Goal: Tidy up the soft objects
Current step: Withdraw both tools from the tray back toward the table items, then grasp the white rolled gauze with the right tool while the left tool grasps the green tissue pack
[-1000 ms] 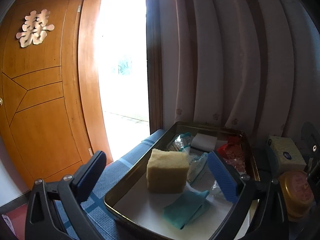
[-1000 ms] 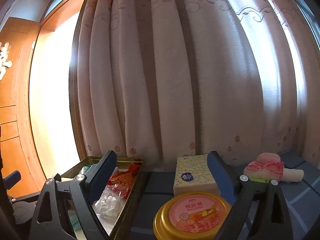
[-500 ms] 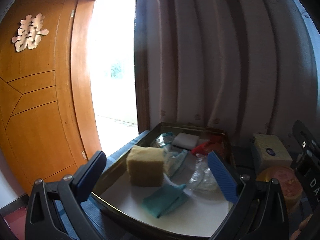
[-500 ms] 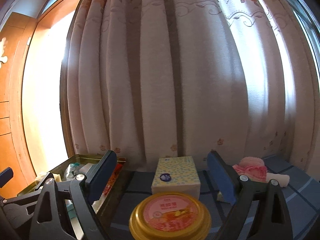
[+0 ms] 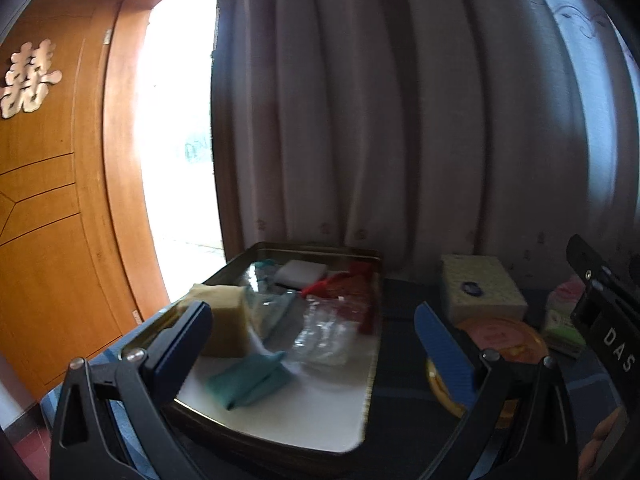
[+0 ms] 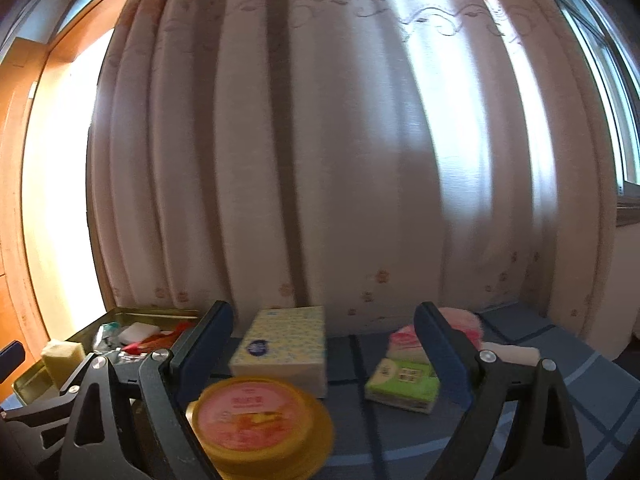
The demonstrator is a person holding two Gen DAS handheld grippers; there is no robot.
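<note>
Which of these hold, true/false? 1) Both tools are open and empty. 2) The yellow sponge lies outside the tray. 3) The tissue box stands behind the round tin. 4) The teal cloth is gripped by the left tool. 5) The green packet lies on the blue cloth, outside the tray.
1) True: the left tool and the right tool are open and hold nothing.
2) False: the yellow sponge sits inside the tray.
3) True: the tissue box stands behind the round tin.
4) False: the teal cloth lies loose in the tray.
5) True: the green packet lies on the blue cloth.
</note>
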